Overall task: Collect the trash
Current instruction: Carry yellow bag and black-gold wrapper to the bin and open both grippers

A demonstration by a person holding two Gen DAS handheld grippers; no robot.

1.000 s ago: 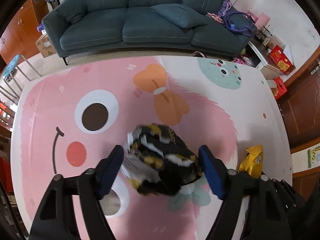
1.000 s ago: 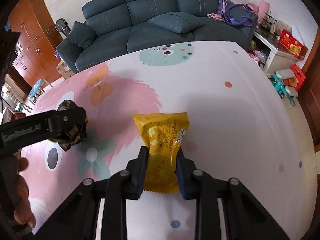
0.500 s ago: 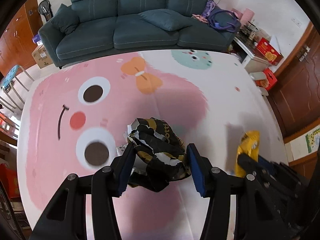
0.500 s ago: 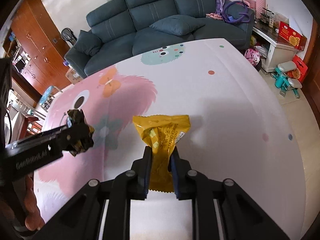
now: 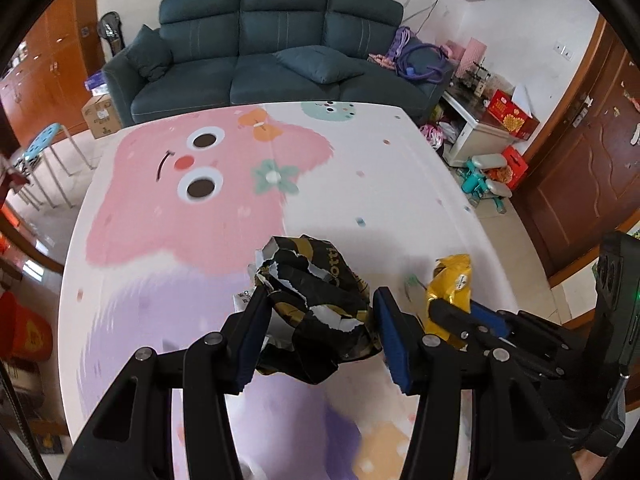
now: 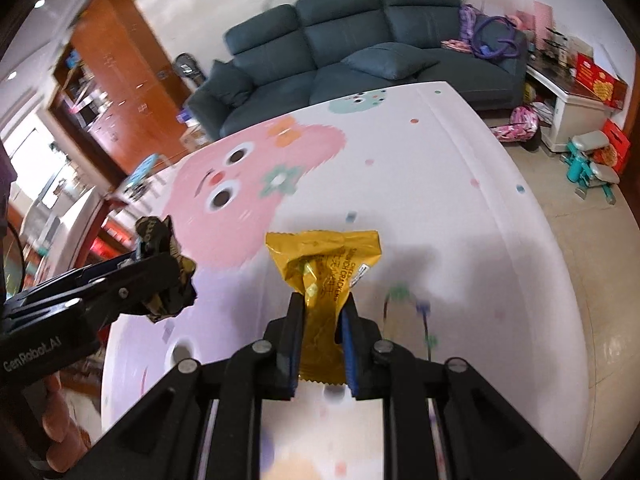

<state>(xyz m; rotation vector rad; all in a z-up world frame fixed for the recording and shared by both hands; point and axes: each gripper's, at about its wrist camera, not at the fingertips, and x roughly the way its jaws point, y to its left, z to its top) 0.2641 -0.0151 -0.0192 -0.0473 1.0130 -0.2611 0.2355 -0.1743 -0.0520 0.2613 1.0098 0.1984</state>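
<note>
The left tool (image 5: 318,334) clamps a crumpled black-and-gold wrapper (image 5: 316,312), lifted above the cartoon-printed surface (image 5: 168,240) near its front edge. Just beside it, the right tool (image 6: 320,336) pinches a yellow cracker packet (image 6: 324,276), apparently also clear of the surface.

i count two grippers, the left gripper (image 5: 318,314) and the right gripper (image 6: 320,312). two wrappers: one crumpled black wrapper (image 5: 316,300), one yellow wrapper (image 6: 324,272). one play mat (image 5: 360,184), one sofa (image 5: 280,52), one blue stool (image 5: 44,140).
</note>
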